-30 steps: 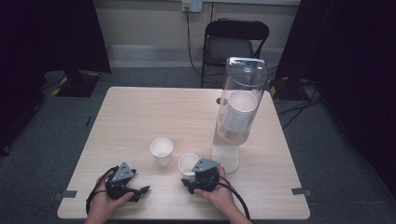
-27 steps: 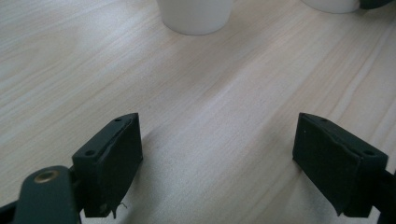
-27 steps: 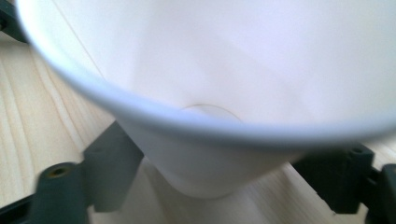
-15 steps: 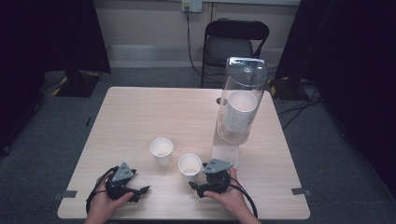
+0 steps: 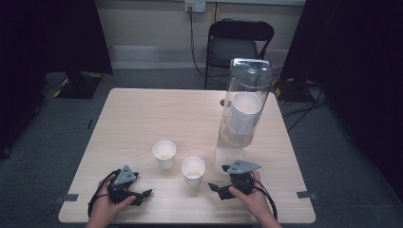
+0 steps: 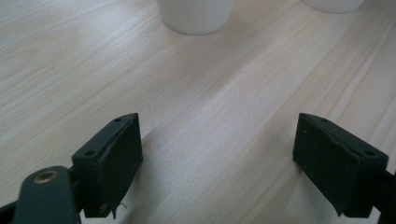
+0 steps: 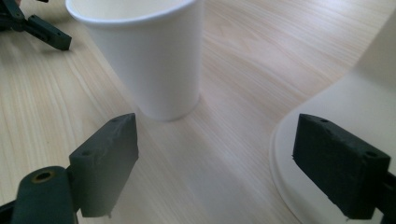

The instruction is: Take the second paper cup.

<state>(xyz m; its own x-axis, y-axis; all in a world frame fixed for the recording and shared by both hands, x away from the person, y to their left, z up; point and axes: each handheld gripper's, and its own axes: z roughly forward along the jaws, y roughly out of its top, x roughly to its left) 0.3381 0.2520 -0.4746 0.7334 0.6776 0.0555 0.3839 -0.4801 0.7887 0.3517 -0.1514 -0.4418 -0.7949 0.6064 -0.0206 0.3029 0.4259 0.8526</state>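
Since the earlier high-view frame, the right gripper (image 5: 219,189) has let go of the near paper cup (image 5: 193,170) and drawn back toward 3 o'clock; its jaws have just been opening, and nothing sits between them now.

High view: the near paper cup stands upright on the table (image 5: 142,118), just at 9 o'clock of the right gripper. A second paper cup (image 5: 164,153) stands at its 10 o'clock, apart from it. The cup dispenser (image 5: 244,109), a clear tube loaded with stacked cups, rises at 12 o'clock of the right gripper. The left gripper (image 5: 142,194) rests near the table's front edge, jaws spread and empty.

Left gripper view: both black jaws stand wide apart over bare wood, with the second paper cup (image 6: 195,16) at 12 o'clock, well clear.

Right gripper view: the jaws stand wide apart. The near paper cup (image 7: 144,56) is at 11 o'clock, close to one jaw but not touching. The dispenser's white base (image 7: 355,116) lies at 3 o'clock behind the other jaw.

Risk assessment: a light empty cup tips easily. A sideways sweep of the right gripper would likely knock it over, and a swing the other way would strike the dispenser base.
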